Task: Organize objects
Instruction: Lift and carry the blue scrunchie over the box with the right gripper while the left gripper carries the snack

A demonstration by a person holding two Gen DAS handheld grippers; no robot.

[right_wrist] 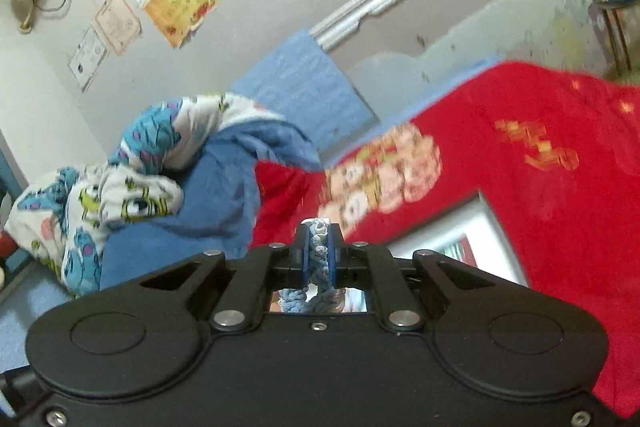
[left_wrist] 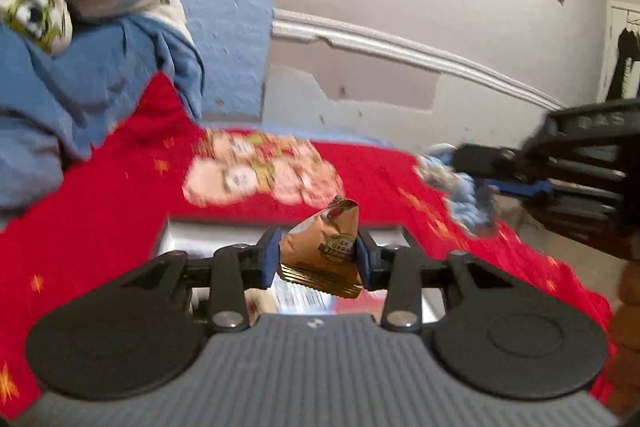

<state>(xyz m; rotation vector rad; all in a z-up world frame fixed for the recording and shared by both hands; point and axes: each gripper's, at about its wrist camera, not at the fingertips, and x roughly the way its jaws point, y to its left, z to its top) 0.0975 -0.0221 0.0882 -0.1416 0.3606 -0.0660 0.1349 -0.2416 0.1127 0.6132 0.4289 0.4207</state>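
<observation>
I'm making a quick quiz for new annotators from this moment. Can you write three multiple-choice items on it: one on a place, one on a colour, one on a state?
1. Where is the gold snack packet?
A. Lying on the red blanket
B. Between the fingers of the left hand-held gripper
C. On the wall

2. What colour is the braided rope in the right hand-held gripper?
A. Light blue
B. Green
C. Black

3. How do the right hand-held gripper's jaws stand?
A. Wide open and empty
B. Open beside the rope
C. Shut on the rope

Answers:
1 B: both blue pads press the packet's sides, and it is held clear of the red blanket.
2 A: pale blue strands show between the pads.
3 C: the pads squeeze the rope with no gap.
</observation>
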